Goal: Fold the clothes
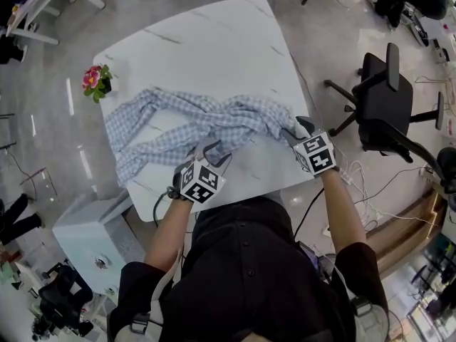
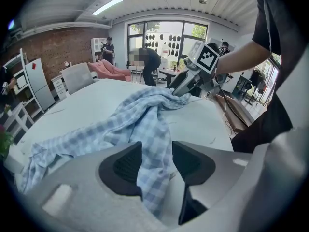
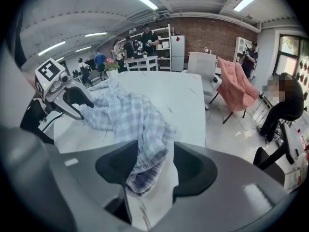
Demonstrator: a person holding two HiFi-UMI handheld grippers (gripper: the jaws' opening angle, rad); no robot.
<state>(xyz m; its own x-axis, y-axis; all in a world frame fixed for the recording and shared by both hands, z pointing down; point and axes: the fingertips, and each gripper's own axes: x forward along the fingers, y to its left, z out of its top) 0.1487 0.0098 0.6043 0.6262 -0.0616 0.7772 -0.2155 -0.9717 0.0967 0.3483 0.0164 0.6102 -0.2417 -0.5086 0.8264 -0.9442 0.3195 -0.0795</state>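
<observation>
A blue-and-white checked shirt [image 1: 206, 123] lies crumpled in a long rope across the white marble-look table [image 1: 214, 48]. My left gripper [image 1: 212, 150] is at the table's near edge. In the left gripper view a strip of the shirt [image 2: 135, 120] runs between its jaws [image 2: 157, 161] and fills the gap from pad to pad. My right gripper [image 1: 299, 129] is at the shirt's right end. In the right gripper view its jaws [image 3: 155, 163] stand apart around a bunched end of the shirt [image 3: 128, 115], with bare table showing beside the right pad.
A small pot of pink flowers [image 1: 96, 82] stands at the table's left corner. A black office chair [image 1: 388, 102] is to the right, with cables on the floor near it. A white cabinet [image 1: 92, 234] sits left of the person. People stand in the background.
</observation>
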